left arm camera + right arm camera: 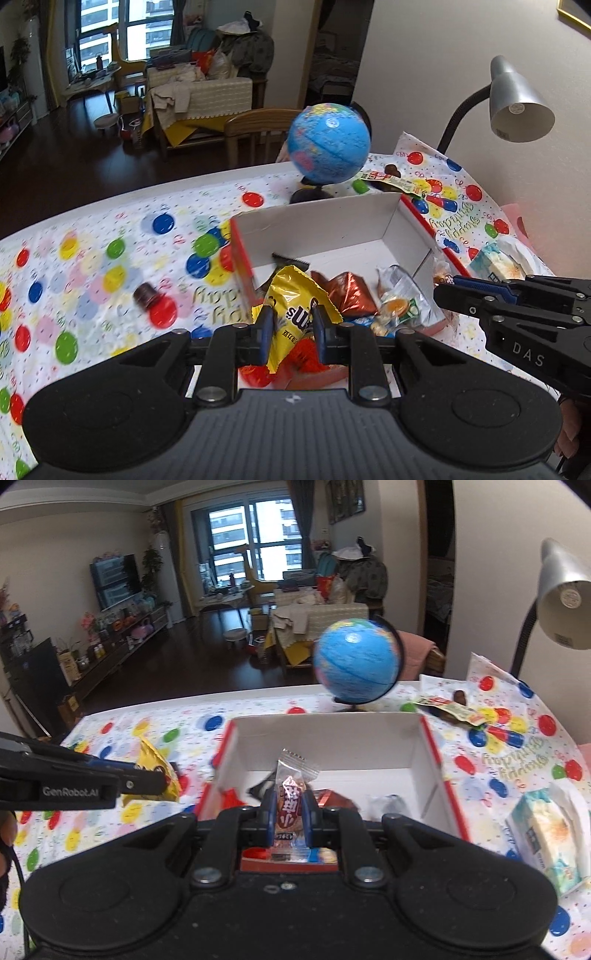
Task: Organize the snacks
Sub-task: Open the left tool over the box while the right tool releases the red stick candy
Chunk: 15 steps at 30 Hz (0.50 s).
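My left gripper is shut on a yellow M&M's bag and holds it over the near left corner of the red-and-white box. It also shows in the right wrist view. My right gripper is shut on a small clear-wrapped red snack above the box's near edge. Inside the box lie a brown foil packet, a clear packet with an orange sweet and a dark wrapper. A small brown chocolate lies on the cloth to the left.
A blue globe stands behind the box. A green-labelled snack packet lies at the back right, under a silver desk lamp. A tissue pack lies right of the box. A balloon-print cloth covers the table.
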Each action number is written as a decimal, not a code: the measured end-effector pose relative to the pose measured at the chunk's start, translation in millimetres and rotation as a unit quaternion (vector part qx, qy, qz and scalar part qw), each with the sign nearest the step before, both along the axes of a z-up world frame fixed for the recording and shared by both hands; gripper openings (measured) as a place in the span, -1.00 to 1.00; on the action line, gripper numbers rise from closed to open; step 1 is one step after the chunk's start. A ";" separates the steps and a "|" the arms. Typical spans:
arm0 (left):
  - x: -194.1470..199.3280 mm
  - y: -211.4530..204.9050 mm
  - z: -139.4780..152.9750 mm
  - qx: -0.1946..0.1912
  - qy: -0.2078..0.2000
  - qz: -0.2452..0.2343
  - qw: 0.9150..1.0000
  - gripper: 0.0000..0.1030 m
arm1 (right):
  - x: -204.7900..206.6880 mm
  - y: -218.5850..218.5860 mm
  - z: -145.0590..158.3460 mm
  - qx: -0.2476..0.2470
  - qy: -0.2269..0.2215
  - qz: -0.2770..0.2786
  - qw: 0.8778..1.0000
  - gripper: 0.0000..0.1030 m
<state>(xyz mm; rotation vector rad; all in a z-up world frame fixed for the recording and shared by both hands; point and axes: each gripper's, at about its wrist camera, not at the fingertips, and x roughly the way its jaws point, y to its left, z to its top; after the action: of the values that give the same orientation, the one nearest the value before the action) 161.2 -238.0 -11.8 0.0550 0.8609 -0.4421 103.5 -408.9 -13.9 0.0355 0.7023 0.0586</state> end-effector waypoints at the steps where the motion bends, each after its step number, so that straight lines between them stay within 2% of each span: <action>1: 3.0 -5.0 -0.7 0.001 0.001 -0.001 1.000 -0.57 | 1.6 -5.4 -1.4 -0.001 0.002 -0.005 1.000 -0.76; 8: 26.8 -37.1 -10.8 0.012 0.007 -0.007 1.000 -0.57 | 12.9 -41.3 -14.7 -0.007 0.021 -0.030 0.999 -0.76; 15: 49.7 -66.7 -35.8 0.038 0.023 -0.019 0.999 -0.57 | 28.5 -66.6 -35.9 0.001 0.050 -0.050 0.997 -0.76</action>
<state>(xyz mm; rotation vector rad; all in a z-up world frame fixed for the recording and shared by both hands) 210.9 -304.7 -47.6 0.1318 0.9223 -0.4481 132.0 -475.5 -49.8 0.0769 0.8003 -0.0390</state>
